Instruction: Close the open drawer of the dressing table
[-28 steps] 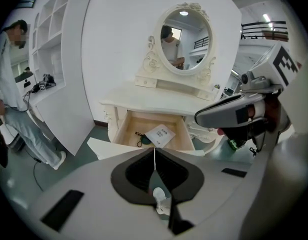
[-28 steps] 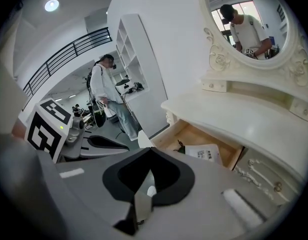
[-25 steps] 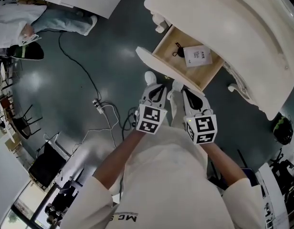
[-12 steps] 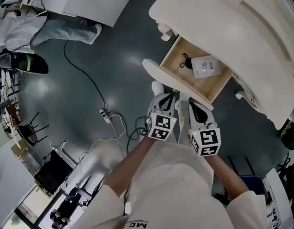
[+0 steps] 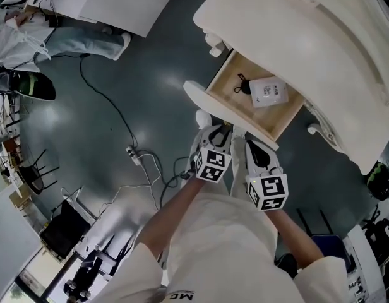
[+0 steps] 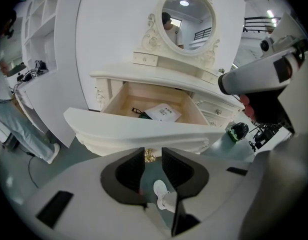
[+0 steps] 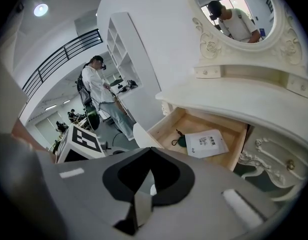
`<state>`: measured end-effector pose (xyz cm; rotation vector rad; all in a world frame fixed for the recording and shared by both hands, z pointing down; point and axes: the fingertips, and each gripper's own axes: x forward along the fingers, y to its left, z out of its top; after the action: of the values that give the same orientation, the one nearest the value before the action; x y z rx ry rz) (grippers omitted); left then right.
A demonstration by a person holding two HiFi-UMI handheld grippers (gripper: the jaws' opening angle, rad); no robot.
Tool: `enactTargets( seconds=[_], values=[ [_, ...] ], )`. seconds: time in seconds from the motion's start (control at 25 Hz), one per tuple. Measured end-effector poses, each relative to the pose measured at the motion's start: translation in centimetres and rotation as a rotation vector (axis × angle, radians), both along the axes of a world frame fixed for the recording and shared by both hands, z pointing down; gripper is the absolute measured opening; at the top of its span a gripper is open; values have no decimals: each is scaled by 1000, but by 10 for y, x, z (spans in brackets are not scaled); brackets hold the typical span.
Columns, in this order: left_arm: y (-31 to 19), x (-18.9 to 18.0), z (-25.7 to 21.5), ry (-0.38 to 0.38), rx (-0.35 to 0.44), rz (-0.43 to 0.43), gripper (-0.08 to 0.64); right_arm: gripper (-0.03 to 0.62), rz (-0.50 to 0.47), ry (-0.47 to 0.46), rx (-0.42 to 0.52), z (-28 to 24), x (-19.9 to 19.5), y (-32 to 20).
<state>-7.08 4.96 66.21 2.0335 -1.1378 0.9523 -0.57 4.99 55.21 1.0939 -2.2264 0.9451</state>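
Drawer (image 6: 144, 129) is left open. Left tool (image 6: 153, 160) has just been opened, its knob (image 6: 150, 156) seen between the parted tips, ungripped. Right tool (image 7: 150, 153) is closed, empty.

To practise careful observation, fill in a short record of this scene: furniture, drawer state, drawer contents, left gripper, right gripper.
Furniture: white dressing table with an oval mirror
Drawer state: drawer pulled out, open
Drawer contents: white packet; dark green item with a cord
Left gripper: jaws apart, just been opening; brass knob lines up with the gap, not gripped
Right gripper: jaws together, holding nothing, just in front of the drawer
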Motion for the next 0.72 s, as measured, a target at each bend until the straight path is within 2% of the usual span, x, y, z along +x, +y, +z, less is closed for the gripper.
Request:
enactTargets(
  seconds=[0.36, 0.72],
  values=[
    [-1, 2, 29, -2, -49, -10, 116, 2, 16, 6, -16, 9, 5, 1],
    [-10, 4, 37, -24, -35, -20, 127, 2, 43, 5, -12, 11, 7, -5]
  ],
)
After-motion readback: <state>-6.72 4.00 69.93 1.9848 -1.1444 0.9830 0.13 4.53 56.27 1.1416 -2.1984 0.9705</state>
